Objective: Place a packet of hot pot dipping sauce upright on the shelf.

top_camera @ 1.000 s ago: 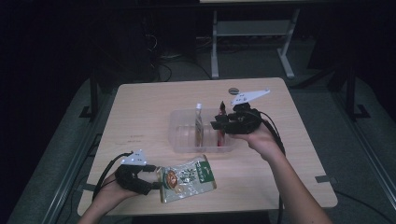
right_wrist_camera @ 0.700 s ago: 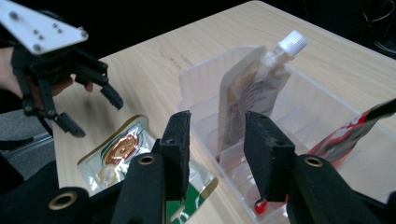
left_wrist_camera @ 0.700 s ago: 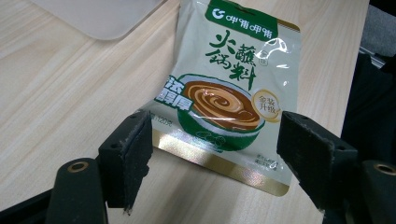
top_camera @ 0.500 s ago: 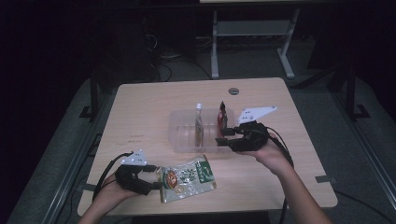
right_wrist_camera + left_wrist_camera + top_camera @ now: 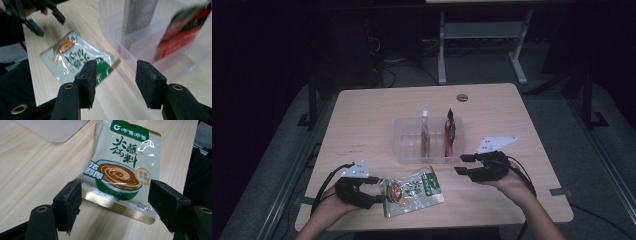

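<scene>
A green-and-white sauce pouch [image 5: 412,191] [image 5: 125,157] [image 5: 75,57] lies flat near the table's front edge. My left gripper [image 5: 377,190] [image 5: 115,202] is open at its left end, its pads standing on either side of the pouch's gold edge without pressing it. Behind the pouch sits a clear plastic bin [image 5: 407,150] [image 5: 110,30], where a pale packet [image 5: 425,135] [image 5: 140,15] and a red packet [image 5: 449,131] [image 5: 180,32] stand upright. My right gripper [image 5: 463,164] [image 5: 113,80] is low in front of the bin's right end. Its jaws have just been opening and nothing is between them.
The wooden table [image 5: 362,115] has a round cable hole [image 5: 462,97] at the back. A metal stand [image 5: 482,35] rises on the dark floor beyond it. Cables trail from both grippers off the front edge.
My right gripper came away from the red packet, which stays upright in the bin. It moved down and toward the table's front with its jaws wider. The left gripper and pouch have not moved.
</scene>
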Tool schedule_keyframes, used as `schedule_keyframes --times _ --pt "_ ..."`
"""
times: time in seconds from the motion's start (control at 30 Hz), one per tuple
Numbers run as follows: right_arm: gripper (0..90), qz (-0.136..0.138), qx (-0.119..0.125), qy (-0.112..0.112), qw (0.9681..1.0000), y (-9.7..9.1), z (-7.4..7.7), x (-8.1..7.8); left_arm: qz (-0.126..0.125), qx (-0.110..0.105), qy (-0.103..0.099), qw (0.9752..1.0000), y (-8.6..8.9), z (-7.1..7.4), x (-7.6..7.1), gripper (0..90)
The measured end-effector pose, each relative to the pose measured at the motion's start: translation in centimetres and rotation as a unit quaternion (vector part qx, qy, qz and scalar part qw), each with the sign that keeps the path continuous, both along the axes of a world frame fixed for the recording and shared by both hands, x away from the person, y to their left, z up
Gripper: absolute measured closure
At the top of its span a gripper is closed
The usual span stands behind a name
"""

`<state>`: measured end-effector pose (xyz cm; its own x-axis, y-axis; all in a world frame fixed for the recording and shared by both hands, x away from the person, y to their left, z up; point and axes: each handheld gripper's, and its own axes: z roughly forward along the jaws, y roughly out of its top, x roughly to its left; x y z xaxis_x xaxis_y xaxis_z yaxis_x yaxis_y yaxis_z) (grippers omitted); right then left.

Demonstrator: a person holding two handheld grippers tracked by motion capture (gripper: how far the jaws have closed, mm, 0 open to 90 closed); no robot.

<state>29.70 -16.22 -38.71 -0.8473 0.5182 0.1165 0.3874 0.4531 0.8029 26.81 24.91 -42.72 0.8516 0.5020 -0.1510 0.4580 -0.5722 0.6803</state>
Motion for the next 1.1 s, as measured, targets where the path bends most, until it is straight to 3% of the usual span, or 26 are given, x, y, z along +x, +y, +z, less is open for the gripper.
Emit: schedule_keyframes --times 0.2,0.5,0.57,0.7,0.83,0.93,1.1 --pt "49.6 -0.003 -0.040 0.004 0.9992 -0.5 -1.5 -0.8 -0.005 0.002 0.000 1.0000 -0.1 0.0 0.0 27.1" --pt "44.8 -0.001 -0.056 0.022 0.9982 -1.0 -3.2 -2.0 -0.006 -0.003 -0.001 1.0000 -0.4 0.3 -0.2 31.9" --pt "44.0 -0.007 -0.055 0.024 0.9982 -1.1 -3.2 -2.0 -0.012 -0.005 -0.007 0.9999 -0.5 0.5 -0.2 36.6" --pt "42.8 -0.009 -0.054 0.029 0.9981 -1.0 -3.4 -1.9 -0.018 -0.011 -0.009 0.9997 -0.8 0.9 -0.4 54.1" --pt "42.0 -0.006 -0.055 0.035 0.9978 -0.7 -3.8 -1.8 -0.038 0.009 -0.007 0.9992 -1.4 0.9 -0.7 72.2" --pt "41.5 -0.005 -0.054 0.040 0.9977 -0.5 -4.1 -1.8 -0.051 0.018 0.008 0.9985 -1.9 0.6 -0.5 81.0" --pt "41.4 -0.004 -0.061 0.039 0.9974 -0.5 -4.4 -1.8 -0.066 0.035 0.022 0.9969 -2.7 0.0 -0.5 85.5"
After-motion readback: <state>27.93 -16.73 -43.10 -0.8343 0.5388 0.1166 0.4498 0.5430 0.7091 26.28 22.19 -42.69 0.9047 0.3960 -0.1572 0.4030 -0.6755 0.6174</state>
